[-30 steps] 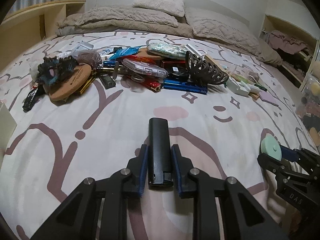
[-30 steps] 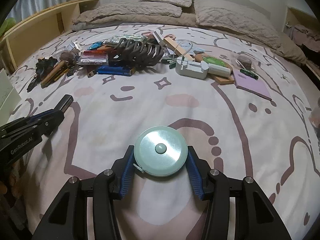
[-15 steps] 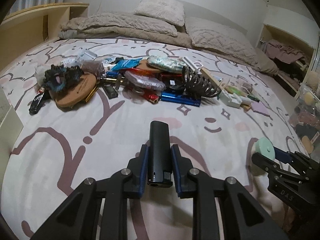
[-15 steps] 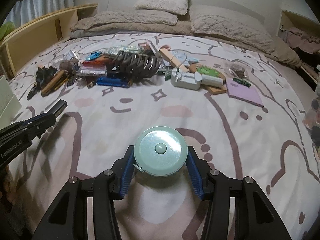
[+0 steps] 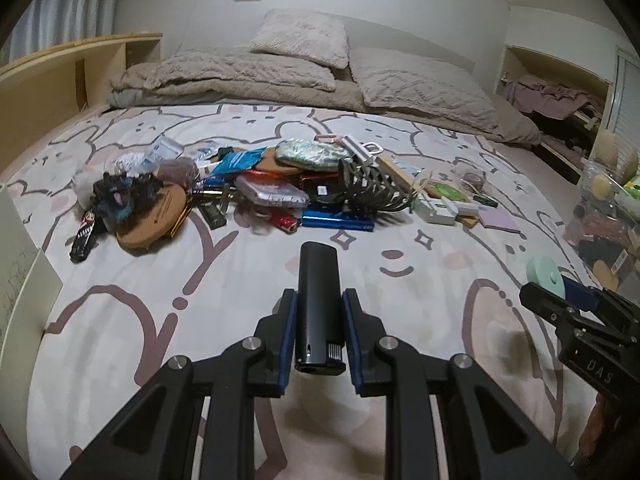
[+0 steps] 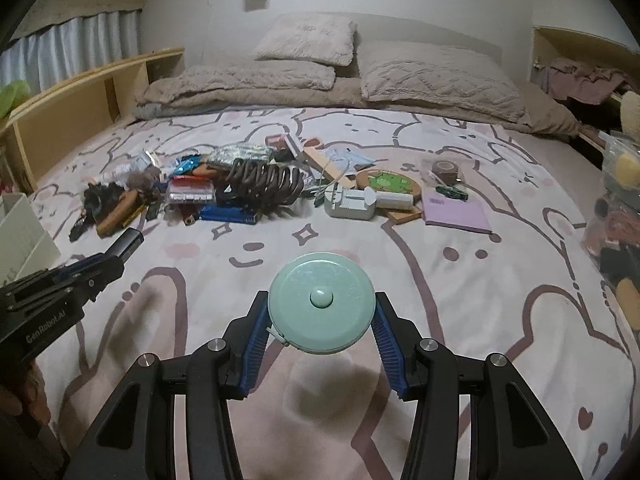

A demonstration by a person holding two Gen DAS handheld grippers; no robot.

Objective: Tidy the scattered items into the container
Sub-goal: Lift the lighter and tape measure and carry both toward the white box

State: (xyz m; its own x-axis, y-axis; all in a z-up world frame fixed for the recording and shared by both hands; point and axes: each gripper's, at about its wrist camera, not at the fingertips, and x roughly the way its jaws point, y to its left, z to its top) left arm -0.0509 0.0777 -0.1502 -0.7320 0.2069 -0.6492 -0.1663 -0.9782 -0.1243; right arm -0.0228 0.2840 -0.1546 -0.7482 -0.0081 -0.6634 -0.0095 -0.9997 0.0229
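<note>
Black, slim and box-shaped — a lighter-like device (image 5: pixel 319 300) pinched lengthwise in the left gripper (image 5: pixel 319 334), blue pads (image 5: pixel 289 336) pressed on both long sides, low centre of the left wrist view. Mint-green, round tape measure (image 6: pixel 321 306) clamped edge to edge in the right gripper (image 6: pixel 320 332), low centre of the right wrist view, and seen again at the right edge of the left view (image 5: pixel 546 276). Both loads clear of the patterned bedspread (image 6: pixel 460 312), with shadows underneath. Rest of the clutter (image 5: pixel 256 192) heaped across the middle of both views: a dark coiled clip (image 6: pixel 264 180), a blue flat case (image 5: pixel 338 222), a lilac pad (image 6: pixel 458 214), a cork coaster with a green print (image 6: pixel 390 182). Likely container: the pale box wall (image 5: pixel 24 280) at the left edge of the left view, also at the left edge of the right view — inside not visible, so depth and room cannot be judged. Step in hand: carrying both pieces over for the drop. Best done level and unhurried, keeping the squeeze steady, since the round case is held only at two points of its rim and could pivot or slip. Worth bringing one gripper over the box at a time, clearing the wall before lowering, and releasing only once well inside the rim.
</note>
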